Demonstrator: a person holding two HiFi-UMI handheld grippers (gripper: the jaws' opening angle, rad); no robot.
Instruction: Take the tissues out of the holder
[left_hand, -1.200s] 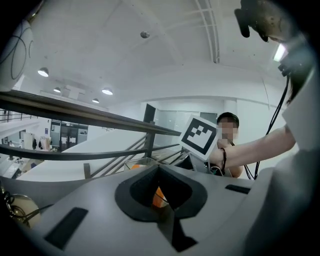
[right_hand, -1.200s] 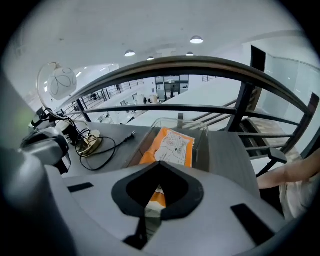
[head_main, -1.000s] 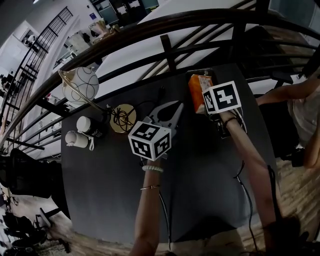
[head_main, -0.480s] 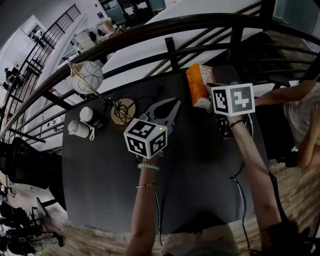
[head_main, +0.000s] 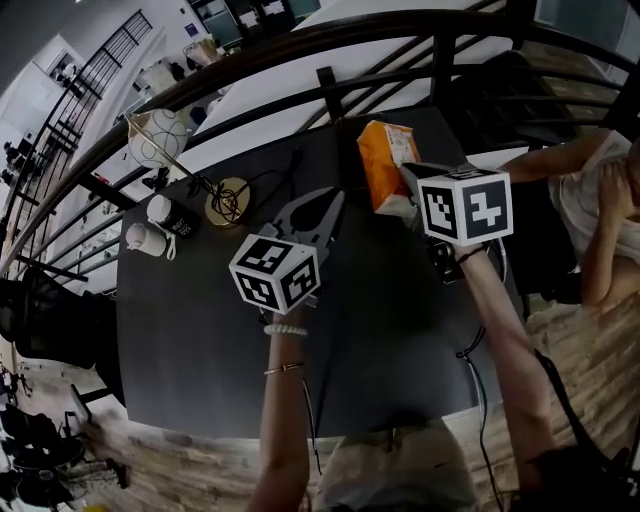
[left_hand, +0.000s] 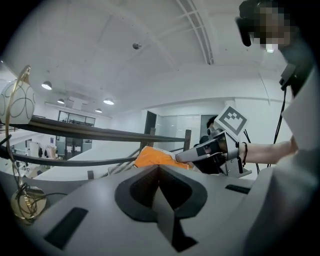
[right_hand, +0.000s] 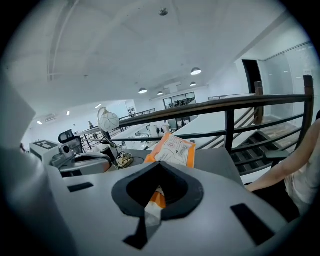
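Observation:
An orange tissue pack (head_main: 383, 160) hangs tilted above the far side of the dark table (head_main: 200, 340). My right gripper (head_main: 408, 182) is shut on its near edge. In the right gripper view the pack (right_hand: 172, 147) stands just past the jaws, and an orange and white strip of it is pinched in my right gripper (right_hand: 156, 199). My left gripper (head_main: 328, 200) hovers over the table's middle, left of the pack, shut with nothing in it. In the left gripper view the pack (left_hand: 152, 156) and the right gripper (left_hand: 182, 156) show beyond the shut left gripper (left_hand: 160, 169). I cannot make out the holder.
A globe lamp (head_main: 160, 135) with a gold base (head_main: 228, 202) and two white jars (head_main: 160, 212) stand at the table's far left. A dark railing (head_main: 330, 60) runs behind the table. Another person (head_main: 600, 200) sits at the right.
My right gripper has risen with the tissue pack, which now hangs higher and more tilted. The left gripper has stayed shut over the table's middle.

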